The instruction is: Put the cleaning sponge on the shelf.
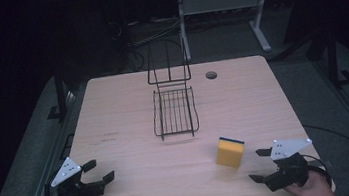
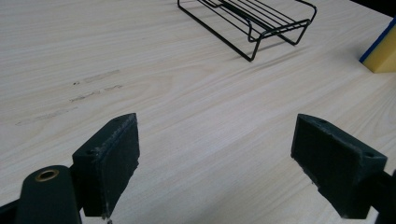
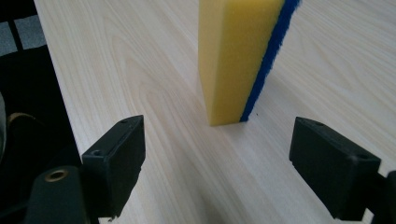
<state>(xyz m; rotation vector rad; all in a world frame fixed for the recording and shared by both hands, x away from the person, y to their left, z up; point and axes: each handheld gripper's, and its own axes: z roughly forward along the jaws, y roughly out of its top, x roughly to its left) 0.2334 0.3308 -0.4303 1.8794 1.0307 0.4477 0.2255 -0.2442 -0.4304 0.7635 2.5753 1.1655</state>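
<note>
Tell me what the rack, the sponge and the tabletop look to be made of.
Rack: thin black wire, probably coated metal, judging by the slim bent rods with a slight sheen. Sponge: soft yellow foam, matte and finely textured, with a blue, rougher-looking layer on one face, likely a scouring pad. Table: pale wood-grain surface, smooth and matte; whether laminate or real wood cannot be told.

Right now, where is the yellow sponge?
In the high view the sponge stands on the table's near right part, between the wire rack and the right gripper.
</note>
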